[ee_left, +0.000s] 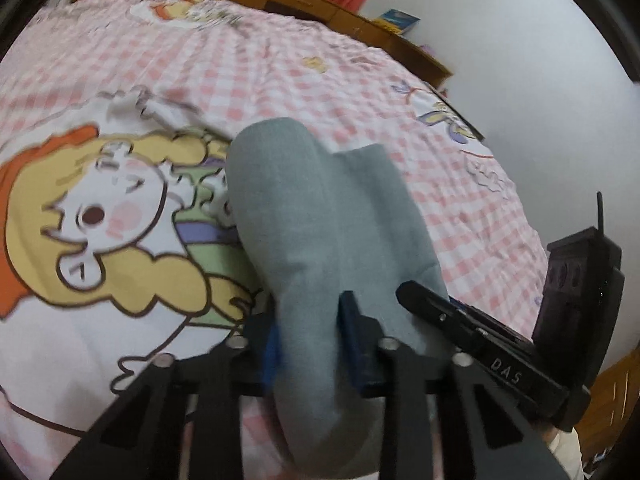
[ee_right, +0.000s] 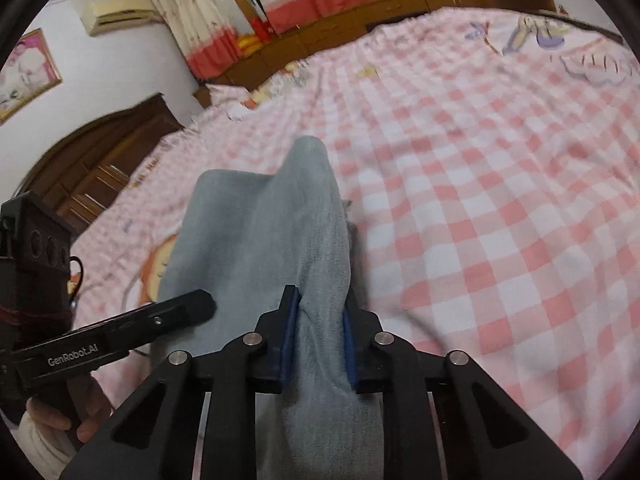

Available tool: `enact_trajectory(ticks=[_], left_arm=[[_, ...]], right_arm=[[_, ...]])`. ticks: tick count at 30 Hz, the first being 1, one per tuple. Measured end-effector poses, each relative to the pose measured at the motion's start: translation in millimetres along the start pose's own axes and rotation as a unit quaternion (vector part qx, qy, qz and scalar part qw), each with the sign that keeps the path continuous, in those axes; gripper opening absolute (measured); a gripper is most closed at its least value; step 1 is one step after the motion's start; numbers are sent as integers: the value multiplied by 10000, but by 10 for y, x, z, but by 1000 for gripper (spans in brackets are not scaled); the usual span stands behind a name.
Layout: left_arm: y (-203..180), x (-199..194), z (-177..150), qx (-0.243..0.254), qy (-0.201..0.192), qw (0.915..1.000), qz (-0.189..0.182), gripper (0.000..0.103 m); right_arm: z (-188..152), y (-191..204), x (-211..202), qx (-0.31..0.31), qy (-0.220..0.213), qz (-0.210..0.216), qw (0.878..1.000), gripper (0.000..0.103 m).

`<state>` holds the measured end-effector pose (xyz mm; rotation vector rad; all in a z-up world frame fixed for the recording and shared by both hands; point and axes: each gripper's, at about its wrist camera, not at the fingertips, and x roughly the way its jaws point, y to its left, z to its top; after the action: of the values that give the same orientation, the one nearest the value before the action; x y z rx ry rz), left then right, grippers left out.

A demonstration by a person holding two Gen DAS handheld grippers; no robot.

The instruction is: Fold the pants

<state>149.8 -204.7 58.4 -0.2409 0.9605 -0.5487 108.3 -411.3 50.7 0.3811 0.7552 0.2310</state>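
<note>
Now left gripper (ee_left: 308, 328) and right gripper (ee_right: 320, 332) each clamp grey pants (ee_left: 320, 216) above checked bedspread (ee_right: 480, 200).

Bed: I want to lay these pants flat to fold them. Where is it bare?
The checked bedspread is bare right of the pants, up to the wooden headboard. It is crowded near the front, where both hand-held grippers, left and right, pinch the pants close together.

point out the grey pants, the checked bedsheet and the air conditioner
grey pants (ee_left: 320, 216): left wrist view, on the folded cloth ahead of the jaws
checked bedsheet (ee_right: 480, 208): right wrist view, on a bare pink and white patch right of the pants
air conditioner (ee_right: 116, 16): right wrist view, on its front panel, high on the wall
</note>
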Motion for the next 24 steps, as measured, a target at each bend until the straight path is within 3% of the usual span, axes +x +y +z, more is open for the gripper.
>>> enact_trajectory(ticks=[6, 13, 19, 24], left_arm=[[-105, -429, 43, 178, -314, 9993, -124, 22], [220, -1201, 21, -212, -486, 9978, -394, 22], [641, -1799, -88, -207, -446, 9987, -141, 22], [1099, -1906, -145, -81, -96, 9999, 9, 23]], right_arm=[[20, 429, -282, -306, -155, 222, 9992, 20], [-94, 1112, -494, -328, -216, 575, 9976, 20], [-368, 1739, -372, -290, -236, 733, 9966, 20], [-547, 1885, 58, -135, 55, 722, 9973, 21]])
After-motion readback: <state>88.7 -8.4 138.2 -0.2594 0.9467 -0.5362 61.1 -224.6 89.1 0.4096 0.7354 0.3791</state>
